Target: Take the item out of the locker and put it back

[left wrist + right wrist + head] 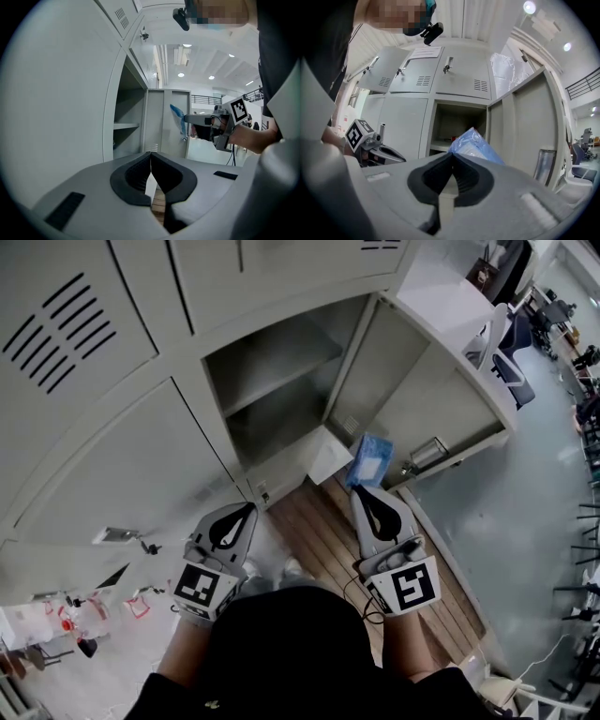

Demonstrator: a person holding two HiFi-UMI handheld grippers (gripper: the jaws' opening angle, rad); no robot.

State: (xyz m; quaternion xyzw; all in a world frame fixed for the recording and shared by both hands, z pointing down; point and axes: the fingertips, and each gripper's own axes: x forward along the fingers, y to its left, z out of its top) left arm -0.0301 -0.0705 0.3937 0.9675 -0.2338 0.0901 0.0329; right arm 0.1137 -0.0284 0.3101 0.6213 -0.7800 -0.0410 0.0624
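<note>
A blue plastic packet (370, 460) sticks out of my right gripper (362, 489), whose jaws are shut on its lower edge. It hangs just in front of the open locker compartment (281, 381), near the open door (427, 404). In the right gripper view the packet (477, 146) rises past the closed jaws of the right gripper (452, 158), with the locker's shelf (440, 146) behind it. My left gripper (247, 512) is shut and empty, low beside the closed locker door to the left. The left gripper (151, 158) view shows the packet (178, 117) off to the right.
Closed grey lockers (84, 456) surround the open one. A small red thing (452, 138) lies on the inner shelf. Wooden flooring (323, 540) runs under the locker front. Office chairs (511, 352) stand beyond the door on the right.
</note>
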